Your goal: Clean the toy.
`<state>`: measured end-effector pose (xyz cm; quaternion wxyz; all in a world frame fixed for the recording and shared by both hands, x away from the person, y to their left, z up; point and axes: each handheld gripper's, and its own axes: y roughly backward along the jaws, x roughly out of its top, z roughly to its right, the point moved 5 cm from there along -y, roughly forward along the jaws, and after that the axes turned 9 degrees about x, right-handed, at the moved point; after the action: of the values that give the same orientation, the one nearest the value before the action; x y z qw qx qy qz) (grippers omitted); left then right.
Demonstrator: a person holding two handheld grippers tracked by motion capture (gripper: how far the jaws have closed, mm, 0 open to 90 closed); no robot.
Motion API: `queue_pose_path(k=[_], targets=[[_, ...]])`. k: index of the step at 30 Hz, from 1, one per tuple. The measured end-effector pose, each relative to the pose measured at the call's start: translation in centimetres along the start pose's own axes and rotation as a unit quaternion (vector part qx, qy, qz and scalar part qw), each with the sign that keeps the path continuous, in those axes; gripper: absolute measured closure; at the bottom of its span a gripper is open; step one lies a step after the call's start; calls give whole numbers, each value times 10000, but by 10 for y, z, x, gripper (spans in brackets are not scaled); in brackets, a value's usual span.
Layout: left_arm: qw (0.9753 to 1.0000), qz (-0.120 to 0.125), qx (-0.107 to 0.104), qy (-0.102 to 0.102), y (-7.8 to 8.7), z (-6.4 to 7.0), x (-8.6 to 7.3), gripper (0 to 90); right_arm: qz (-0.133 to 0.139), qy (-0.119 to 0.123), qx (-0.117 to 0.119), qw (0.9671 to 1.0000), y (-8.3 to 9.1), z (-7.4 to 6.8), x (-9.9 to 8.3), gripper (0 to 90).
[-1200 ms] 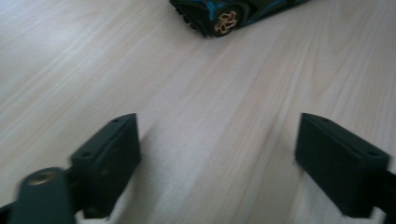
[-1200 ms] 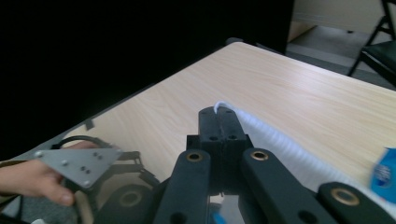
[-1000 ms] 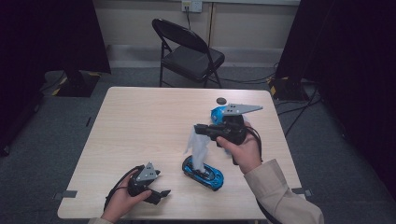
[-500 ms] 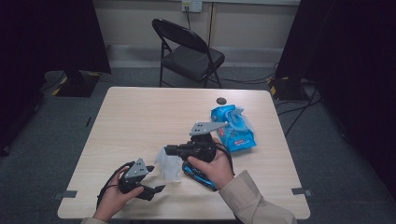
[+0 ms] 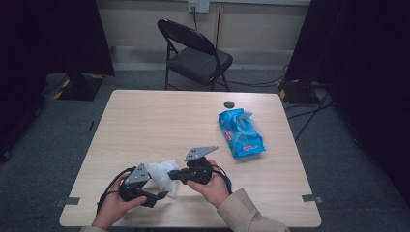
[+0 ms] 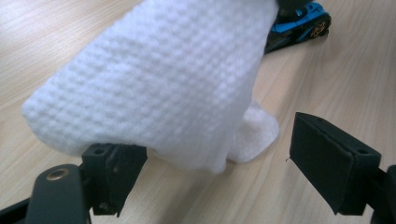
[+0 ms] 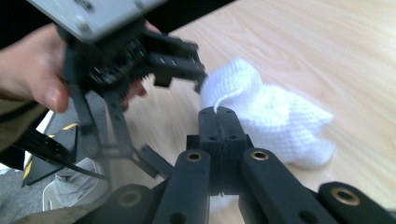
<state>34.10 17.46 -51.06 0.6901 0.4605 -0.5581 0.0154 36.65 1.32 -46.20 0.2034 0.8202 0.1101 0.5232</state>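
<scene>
A white textured wipe (image 5: 163,173) lies bunched on the wooden table (image 5: 159,121) near its front edge. My right gripper (image 5: 170,175) is shut on the wipe's upper edge; in the right gripper view its jaws (image 7: 218,114) pinch a fold of the wipe (image 7: 275,123). My left gripper (image 5: 162,195) sits just left of it, open, and the wipe (image 6: 163,84) hangs over the gap between its jaws (image 6: 219,154), resting on the left one. The left gripper (image 7: 180,70) and its hand show close ahead in the right gripper view.
A blue wipes pack (image 5: 240,133) lies at the table's right middle, a sheet poking from its top. A small dark disc (image 5: 228,104) sits near the far edge. A black folding chair (image 5: 193,53) stands beyond the table. A blue and black object (image 6: 299,23) lies behind the wipe.
My right gripper has carried the wipe from the right middle of the table toward the front left, up to the left gripper. The left gripper has shifted slightly right.
</scene>
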Motion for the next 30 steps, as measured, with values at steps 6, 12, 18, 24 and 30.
queue_pose_path(k=[6, 12, 18, 24, 30], targets=[[10000, -10, -15, 34, 2, -1, 1, 192, -178, -19, -135, 9997, -2, 7, -18, 900], [9998, -200, 25, 52, 4, -5, -7, 207, -298, 34, -234, 9993, 0, 9, -31, 890], [9997, -120, 140, 127, 10, -12, -9, 233, -180, -15, -302, 9994, 10, 9, -38, 712], [9994, -230, 240, 134, 13, -16, -11, 245, -92, 223, -518, 9984, 31, 5, -39, 559], [9992, -113, 370, 58, 15, -17, -6, 229, -94, 497, -869, 9949, 57, 9, -47, 372]])
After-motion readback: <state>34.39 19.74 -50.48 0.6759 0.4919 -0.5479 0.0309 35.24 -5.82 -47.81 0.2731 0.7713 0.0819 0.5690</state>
